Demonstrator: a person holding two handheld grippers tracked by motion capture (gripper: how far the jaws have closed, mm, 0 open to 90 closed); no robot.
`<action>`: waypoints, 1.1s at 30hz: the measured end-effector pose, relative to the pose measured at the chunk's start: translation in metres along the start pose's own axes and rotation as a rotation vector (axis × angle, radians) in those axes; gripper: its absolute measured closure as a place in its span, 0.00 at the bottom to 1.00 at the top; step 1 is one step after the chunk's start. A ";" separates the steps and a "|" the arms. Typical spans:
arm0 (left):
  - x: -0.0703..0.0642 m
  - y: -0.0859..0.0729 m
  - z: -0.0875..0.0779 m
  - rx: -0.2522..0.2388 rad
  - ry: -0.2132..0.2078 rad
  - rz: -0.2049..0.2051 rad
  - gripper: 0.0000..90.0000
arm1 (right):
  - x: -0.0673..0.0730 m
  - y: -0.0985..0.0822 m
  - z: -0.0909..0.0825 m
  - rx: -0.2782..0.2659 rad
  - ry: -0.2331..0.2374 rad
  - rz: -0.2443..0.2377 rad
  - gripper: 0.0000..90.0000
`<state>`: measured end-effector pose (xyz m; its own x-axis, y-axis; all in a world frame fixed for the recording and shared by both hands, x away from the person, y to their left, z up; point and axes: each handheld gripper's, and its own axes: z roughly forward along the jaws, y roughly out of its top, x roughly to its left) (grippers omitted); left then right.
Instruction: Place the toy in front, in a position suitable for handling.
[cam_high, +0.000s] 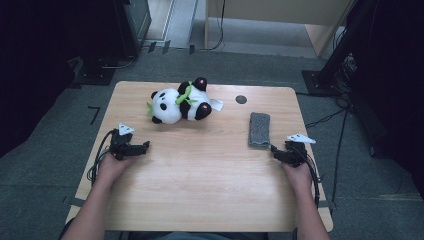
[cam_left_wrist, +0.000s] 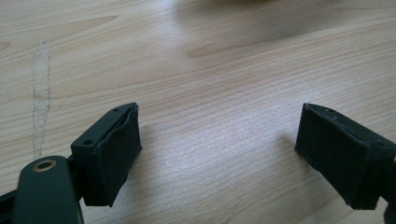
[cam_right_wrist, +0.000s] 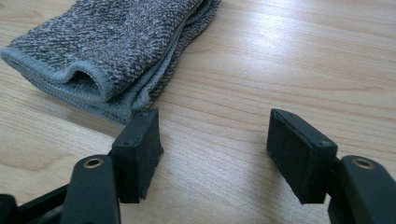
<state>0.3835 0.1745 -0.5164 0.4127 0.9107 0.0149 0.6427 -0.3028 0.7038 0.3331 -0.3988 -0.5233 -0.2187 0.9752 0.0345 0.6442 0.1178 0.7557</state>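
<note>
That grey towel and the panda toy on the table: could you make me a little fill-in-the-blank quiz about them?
1. The folded towel is ____ in colour.
2. The panda toy wears a ____ ribbon.
3. The gripper nearest the towel is the person's ____ one.
4. The left gripper has its jaws ____, with bare table between them.

Missing words: grey; green; right; open

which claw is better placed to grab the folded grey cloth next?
Right. The right claw sits open just short of the folded grey cloth; the left claw, also open, is over bare table, nearer the panda.
</note>
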 end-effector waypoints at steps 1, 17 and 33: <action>0.000 0.000 0.000 0.000 0.001 -0.001 0.15 | 0.000 0.000 0.000 0.003 -0.001 0.001 0.35; -0.005 0.001 -0.004 -0.010 0.007 -0.006 0.37 | 0.001 0.000 0.002 0.034 -0.028 0.021 0.14; -0.018 0.049 -0.021 -0.043 -0.124 0.036 0.43 | 0.002 -0.001 0.001 0.040 -0.040 0.031 0.11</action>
<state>0.3943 0.1486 -0.4671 0.5137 0.8568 -0.0454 0.5990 -0.3203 0.7339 0.3322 -0.3973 -0.5247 -0.1697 0.9850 0.0308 0.6793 0.0943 0.7278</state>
